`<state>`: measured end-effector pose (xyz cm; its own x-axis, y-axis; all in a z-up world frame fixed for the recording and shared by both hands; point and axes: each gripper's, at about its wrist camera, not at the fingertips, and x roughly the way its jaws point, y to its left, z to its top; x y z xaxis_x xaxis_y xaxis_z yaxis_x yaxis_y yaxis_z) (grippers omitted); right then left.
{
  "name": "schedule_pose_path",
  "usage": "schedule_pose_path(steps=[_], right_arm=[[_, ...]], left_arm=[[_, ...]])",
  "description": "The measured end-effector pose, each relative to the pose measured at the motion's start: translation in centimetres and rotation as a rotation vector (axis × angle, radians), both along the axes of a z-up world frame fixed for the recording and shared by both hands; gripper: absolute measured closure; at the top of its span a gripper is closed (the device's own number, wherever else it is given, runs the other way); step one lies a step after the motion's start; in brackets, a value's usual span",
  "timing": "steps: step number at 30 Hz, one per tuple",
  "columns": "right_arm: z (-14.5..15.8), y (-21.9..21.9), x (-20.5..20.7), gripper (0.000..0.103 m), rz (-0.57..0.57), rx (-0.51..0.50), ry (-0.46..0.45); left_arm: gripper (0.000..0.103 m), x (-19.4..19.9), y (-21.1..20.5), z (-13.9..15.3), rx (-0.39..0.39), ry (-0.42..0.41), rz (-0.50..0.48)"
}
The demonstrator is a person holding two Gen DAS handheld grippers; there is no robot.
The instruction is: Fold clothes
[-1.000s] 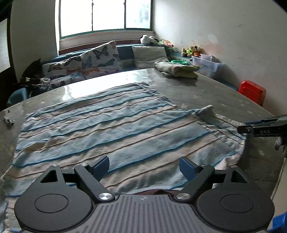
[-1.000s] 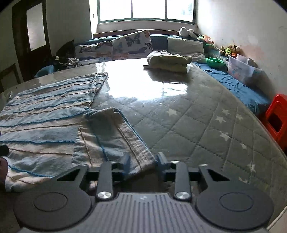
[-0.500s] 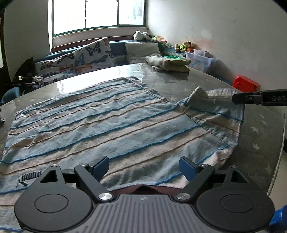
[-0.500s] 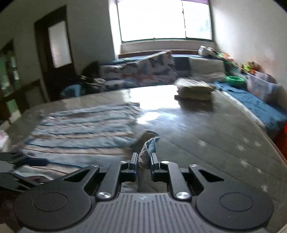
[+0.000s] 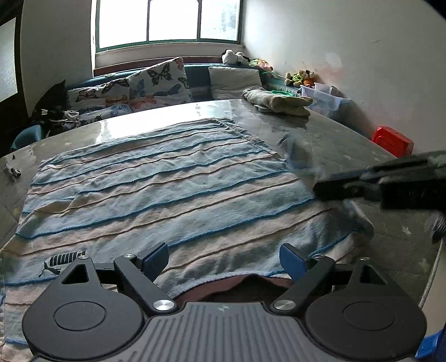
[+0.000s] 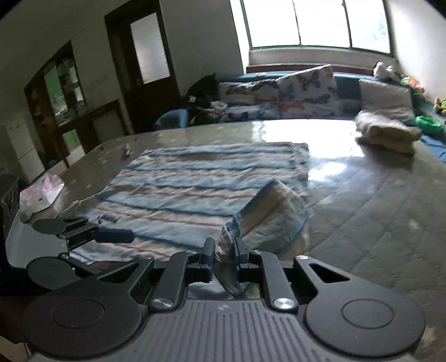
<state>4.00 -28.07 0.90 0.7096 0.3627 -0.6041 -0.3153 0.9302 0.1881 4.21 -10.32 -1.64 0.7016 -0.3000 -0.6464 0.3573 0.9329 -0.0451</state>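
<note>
While the striped shirt (image 5: 167, 189) lies spread flat across the surface (image 5: 334, 139), its right sleeve (image 6: 267, 214) is lifted off and pulled inward over the body of the shirt. Right tongs (image 6: 223, 256) are pressed together, pinching the sleeve's cuff edge; cloth bunches between the fingers and hangs below them. In the left wrist view the right tongs (image 5: 376, 181) come in from the right edge, blurred, above the shirt's right side. Left tongs (image 5: 223, 257) are spread wide, nothing between the blue pads (image 5: 154, 257); they hover over the shirt's near hem. Same left tongs (image 6: 83, 234) show in the right wrist view at the shirt's near left corner. A dark logo print (image 5: 62, 263) sits on the shirt near the left pad, upside down from this side.

Further out: a folded beige garment (image 5: 278, 101) lies on the far right of the surface, well apart from the shirt. Beyond the surface, butterfly-print cushions (image 5: 156, 80) line a bench under the window (image 5: 167, 22). A clear plastic bin (image 5: 324, 97) and red stool (image 5: 393, 140) stand by the right wall. A small white bag (image 6: 41, 189) rests at the surface's left edge.
</note>
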Motion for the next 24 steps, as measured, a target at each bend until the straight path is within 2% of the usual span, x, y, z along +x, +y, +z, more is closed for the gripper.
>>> schedule_pose_path(steps=[6, 10, 16, 24], right_arm=[[-1.3, 0.8, 0.3, 0.086, 0.044, 0.017, 0.040], [-0.4, -0.5, 1.1, 0.086, 0.012, -0.010, 0.014], [-0.8, -2.2, 4.8, 0.085, -0.060, -0.094, 0.019], [-2.9, -2.4, 9.0, 0.085, -0.062, -0.145, 0.058]], left_arm=[[0.014, 0.2, 0.1, 0.1, 0.005, -0.003, 0.005], [0.014, 0.7, -0.5, 0.1, 0.012, -0.004, 0.001], [0.014, 1.6, -1.6, -0.2, 0.024, 0.001, -0.010], [0.014, 2.7, -3.2, -0.5, 0.040, 0.007, -0.026]])
